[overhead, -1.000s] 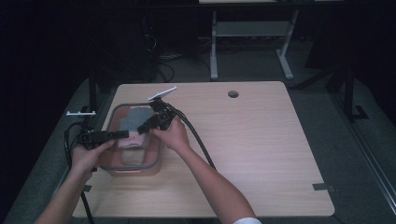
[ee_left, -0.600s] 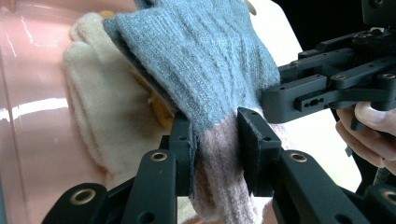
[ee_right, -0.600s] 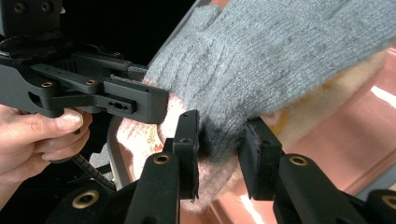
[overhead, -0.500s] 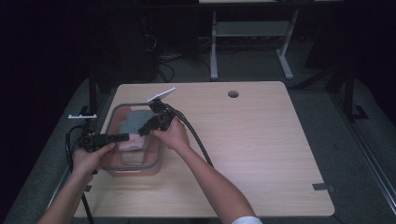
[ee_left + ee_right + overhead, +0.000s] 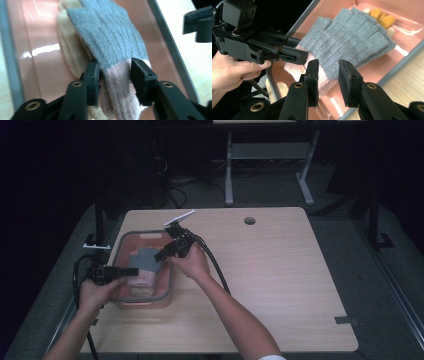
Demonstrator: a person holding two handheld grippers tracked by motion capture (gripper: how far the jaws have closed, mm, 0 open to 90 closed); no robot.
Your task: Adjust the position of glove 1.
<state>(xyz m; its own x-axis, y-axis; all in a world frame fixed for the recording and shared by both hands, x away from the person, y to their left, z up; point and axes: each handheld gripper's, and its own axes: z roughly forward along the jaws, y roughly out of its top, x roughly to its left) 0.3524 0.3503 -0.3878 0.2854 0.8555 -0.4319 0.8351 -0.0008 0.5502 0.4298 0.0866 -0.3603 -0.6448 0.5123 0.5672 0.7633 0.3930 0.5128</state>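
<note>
A grey glove point(image 5: 110, 35) is lying in the pink tray point(image 5: 165, 287) at the worktop's nine o'clock. The left claw point(image 5: 113, 75), jaws just opened, is straddling its pink cuff; the right claw point(image 5: 327, 75) is hovering spread above.

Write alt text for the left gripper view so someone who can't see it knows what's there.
A grey knitted glove with a pink cuff lies on a cream glove in a pink tray, its cuff between the two black jaws of the left gripper. The jaws have just been opening and flank the cuff. The other gripper's black tip shows at upper right.
</note>
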